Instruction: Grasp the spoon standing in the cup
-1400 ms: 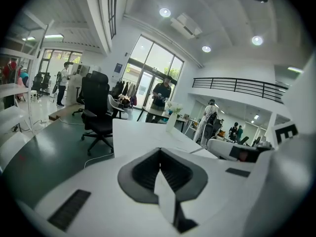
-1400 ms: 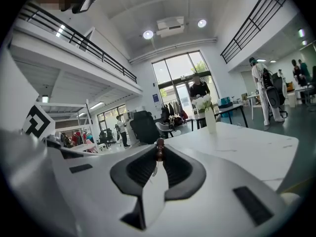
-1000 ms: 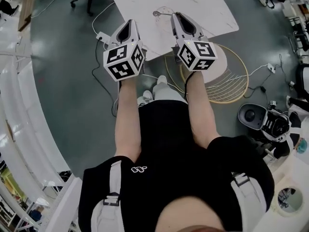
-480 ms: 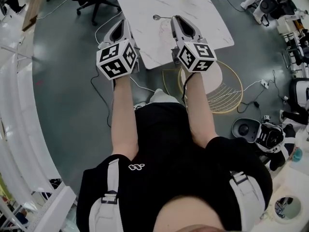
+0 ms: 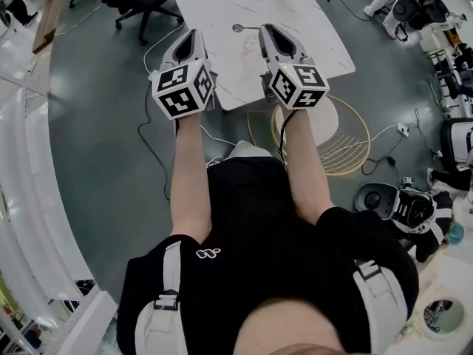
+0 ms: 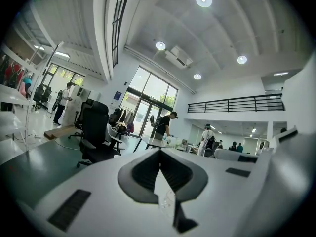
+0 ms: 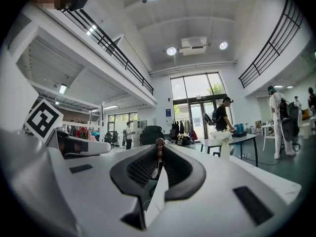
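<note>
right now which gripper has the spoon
The right gripper: the spoon sticks out sideways from its jaw tips. The left gripper is shut on nothing.

No legible text, label, number or sign anywhere

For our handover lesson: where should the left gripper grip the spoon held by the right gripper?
Probably the bare handle behind the bowl, coming from the left: the spoon juts sideways from the right gripper, bowl toward the left gripper.

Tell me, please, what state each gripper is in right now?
Left gripper: closed, empty.
Right gripper: closed on the spoon handle.
</note>
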`<act>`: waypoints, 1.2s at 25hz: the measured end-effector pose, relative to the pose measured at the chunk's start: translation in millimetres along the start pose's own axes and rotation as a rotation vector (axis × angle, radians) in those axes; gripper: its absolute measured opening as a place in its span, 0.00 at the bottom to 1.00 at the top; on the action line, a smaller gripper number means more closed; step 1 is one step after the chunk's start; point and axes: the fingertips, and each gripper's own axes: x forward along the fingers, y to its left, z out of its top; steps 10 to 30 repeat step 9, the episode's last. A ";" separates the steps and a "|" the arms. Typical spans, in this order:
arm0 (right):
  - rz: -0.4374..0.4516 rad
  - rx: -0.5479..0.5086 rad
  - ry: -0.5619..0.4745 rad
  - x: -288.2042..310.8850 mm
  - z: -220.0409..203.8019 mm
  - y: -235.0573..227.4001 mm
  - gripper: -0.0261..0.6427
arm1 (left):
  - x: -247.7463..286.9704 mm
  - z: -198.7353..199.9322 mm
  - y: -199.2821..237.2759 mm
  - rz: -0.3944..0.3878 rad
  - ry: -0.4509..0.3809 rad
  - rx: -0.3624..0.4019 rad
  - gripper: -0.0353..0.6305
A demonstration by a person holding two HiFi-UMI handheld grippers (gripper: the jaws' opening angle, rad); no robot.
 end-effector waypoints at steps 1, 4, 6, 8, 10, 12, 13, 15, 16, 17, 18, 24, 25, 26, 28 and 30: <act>0.001 -0.003 0.001 0.7 0.9 0.3 0.11 | 0.4 1.3 -0.3 -0.001 -0.001 0.000 0.07; 0.007 -0.011 0.002 1.7 2.1 1.7 0.11 | 1.3 3.0 -1.7 -0.003 -0.005 0.002 0.07; 0.013 -0.017 0.003 3.4 2.2 2.6 0.11 | 2.9 2.6 -1.7 -0.003 -0.005 0.002 0.07; 0.018 -0.024 0.005 5.7 1.8 3.0 0.11 | 4.8 1.7 -1.3 -0.003 -0.005 0.001 0.07; 0.021 -0.028 0.005 6.9 1.6 3.2 0.11 | 5.7 1.2 -1.0 -0.003 -0.006 0.001 0.07; 0.021 -0.028 0.005 6.9 1.6 3.2 0.11 | 5.7 1.2 -1.0 -0.003 -0.006 0.001 0.07; 0.021 -0.028 0.005 6.9 1.6 3.2 0.11 | 5.7 1.2 -1.0 -0.003 -0.006 0.001 0.07; 0.021 -0.028 0.005 6.9 1.6 3.2 0.11 | 5.7 1.2 -1.0 -0.003 -0.006 0.001 0.07; 0.021 -0.028 0.005 6.9 1.6 3.2 0.11 | 5.7 1.2 -1.0 -0.003 -0.006 0.001 0.07; 0.021 -0.028 0.005 6.9 1.6 3.2 0.11 | 5.7 1.2 -1.0 -0.003 -0.006 0.001 0.07; 0.021 -0.028 0.005 6.9 1.6 3.2 0.11 | 5.7 1.2 -1.0 -0.003 -0.006 0.001 0.07; 0.021 -0.028 0.005 6.9 1.6 3.2 0.11 | 5.7 1.2 -1.0 -0.003 -0.006 0.001 0.07; 0.021 -0.028 0.005 6.9 1.6 3.2 0.11 | 5.7 1.2 -1.0 -0.003 -0.006 0.001 0.07; 0.021 -0.028 0.005 6.9 1.6 3.2 0.11 | 5.7 1.2 -1.0 -0.003 -0.006 0.001 0.07; 0.021 -0.028 0.005 6.9 1.6 3.2 0.11 | 5.7 1.2 -1.0 -0.003 -0.006 0.001 0.07; 0.021 -0.028 0.005 6.9 1.6 3.2 0.11 | 5.7 1.2 -1.0 -0.003 -0.006 0.001 0.07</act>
